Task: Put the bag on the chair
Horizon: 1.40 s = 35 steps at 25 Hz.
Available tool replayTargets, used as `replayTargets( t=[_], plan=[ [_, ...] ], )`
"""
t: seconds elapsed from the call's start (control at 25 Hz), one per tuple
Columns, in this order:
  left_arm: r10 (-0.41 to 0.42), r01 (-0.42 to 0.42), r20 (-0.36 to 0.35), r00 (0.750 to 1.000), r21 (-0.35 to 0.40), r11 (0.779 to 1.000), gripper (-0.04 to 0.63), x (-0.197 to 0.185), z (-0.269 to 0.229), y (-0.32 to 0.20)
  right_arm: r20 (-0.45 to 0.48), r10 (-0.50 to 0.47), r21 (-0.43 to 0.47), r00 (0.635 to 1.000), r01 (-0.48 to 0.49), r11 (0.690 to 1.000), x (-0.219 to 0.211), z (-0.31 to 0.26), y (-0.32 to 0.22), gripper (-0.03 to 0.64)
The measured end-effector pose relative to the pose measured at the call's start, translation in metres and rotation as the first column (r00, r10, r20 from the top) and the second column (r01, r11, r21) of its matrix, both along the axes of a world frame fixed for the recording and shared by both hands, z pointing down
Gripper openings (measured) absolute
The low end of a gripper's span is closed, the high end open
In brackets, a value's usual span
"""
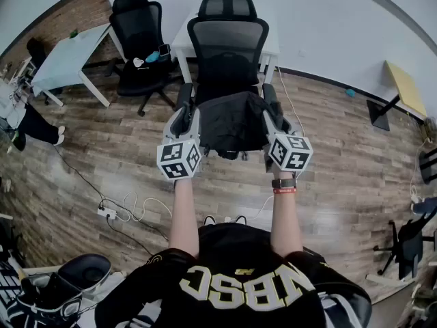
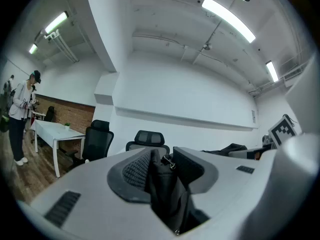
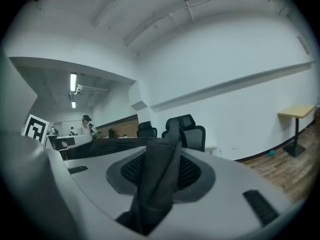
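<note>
Item: bag [image 1: 232,123]. We hold it stretched 9-to-3, left claw [image 2: 162,166] and right claw [image 3: 160,171] each clenched on one end. The chair [image 1: 229,43] lies at 12, both claws equally near.

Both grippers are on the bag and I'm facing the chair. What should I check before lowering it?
1. Left gripper grip: ok, bag fabric is pinched between its jaws.
2. Right gripper grip: ok, a fold of the bag is clamped.
3. Bag lined up with chair: ok, in the head view it hangs in front of the backrest, between the armrests.
4. Bag level: ok, both grippers sit at about the same height.
5. Seat free underneath: cannot tell, the bag hides it.
</note>
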<state>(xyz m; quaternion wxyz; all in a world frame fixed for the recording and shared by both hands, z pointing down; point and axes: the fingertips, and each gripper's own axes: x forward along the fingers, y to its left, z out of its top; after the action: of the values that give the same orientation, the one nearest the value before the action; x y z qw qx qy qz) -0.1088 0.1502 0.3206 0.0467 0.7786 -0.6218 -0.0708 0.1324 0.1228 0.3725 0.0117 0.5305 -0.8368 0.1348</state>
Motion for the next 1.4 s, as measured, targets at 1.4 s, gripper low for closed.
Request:
replayTargets(
  t=[1.4],
  plan=[
    [0.098,-0.099,-0.037,0.995,-0.032,0.995,0.172,0.025,0.030,-0.161,0.052,0.061,-0.091,0.997,-0.056,0.994,0.018,0.029,-0.145,0.140]
  ],
)
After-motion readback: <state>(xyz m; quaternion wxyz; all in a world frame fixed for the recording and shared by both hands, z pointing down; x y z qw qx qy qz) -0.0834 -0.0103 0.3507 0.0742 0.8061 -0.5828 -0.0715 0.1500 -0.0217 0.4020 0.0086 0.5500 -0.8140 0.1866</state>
